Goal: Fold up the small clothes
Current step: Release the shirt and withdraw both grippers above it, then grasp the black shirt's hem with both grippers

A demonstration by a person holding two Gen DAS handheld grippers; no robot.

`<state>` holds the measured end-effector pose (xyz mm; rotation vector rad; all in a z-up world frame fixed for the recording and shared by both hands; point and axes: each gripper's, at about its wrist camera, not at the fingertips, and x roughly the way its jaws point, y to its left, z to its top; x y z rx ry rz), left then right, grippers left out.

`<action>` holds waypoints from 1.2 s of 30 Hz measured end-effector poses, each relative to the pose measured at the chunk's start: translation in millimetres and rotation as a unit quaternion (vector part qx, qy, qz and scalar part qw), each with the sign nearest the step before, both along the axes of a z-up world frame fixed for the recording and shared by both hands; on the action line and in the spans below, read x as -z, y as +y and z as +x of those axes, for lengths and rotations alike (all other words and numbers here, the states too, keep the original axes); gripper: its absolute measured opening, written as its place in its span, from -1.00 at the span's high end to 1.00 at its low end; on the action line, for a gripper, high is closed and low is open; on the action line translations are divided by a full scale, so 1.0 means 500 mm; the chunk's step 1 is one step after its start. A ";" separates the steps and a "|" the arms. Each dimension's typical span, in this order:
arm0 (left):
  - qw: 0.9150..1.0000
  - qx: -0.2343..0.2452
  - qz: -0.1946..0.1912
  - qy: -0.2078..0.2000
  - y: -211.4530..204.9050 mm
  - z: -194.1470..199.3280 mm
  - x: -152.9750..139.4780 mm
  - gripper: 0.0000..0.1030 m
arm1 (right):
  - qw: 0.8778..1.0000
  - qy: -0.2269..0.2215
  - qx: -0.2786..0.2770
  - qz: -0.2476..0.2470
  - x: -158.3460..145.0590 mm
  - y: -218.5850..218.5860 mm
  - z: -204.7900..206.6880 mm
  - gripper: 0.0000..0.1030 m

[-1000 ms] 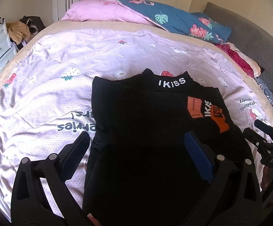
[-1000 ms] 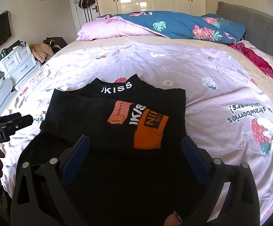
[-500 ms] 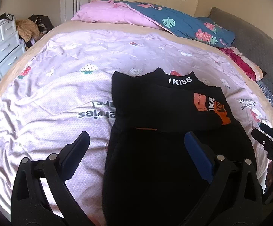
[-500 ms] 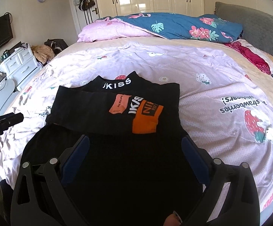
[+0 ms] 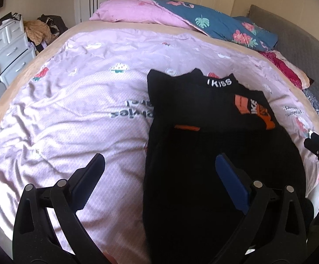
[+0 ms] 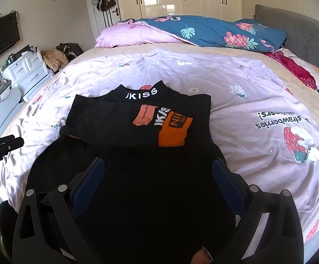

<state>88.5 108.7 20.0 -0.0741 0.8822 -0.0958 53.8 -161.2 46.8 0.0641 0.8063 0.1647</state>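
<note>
Left gripper (image 5: 159, 171): black plastic frame showing silver screws, fingers (image 5: 232, 183) wearing blue pads. Right gripper (image 6: 158, 173): matching black frame, silver screws, blue pads (image 6: 224, 181); its body is carrying small white lettering.

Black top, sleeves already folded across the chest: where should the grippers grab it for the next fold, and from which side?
Judging by the pose, take the black top at its near hem corners, coming in low from the bed's near edge. The collar points away and the sleeve lies across the chest, so the hem looks like the free end. Left gripper and right gripper both stand open above the cloth.
</note>
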 end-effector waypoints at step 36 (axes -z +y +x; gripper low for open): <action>0.990 0.046 -0.073 0.112 0.011 -0.151 0.157 -0.18 | 1.000 0.026 -0.001 -0.007 0.051 -0.029 -0.086 -0.90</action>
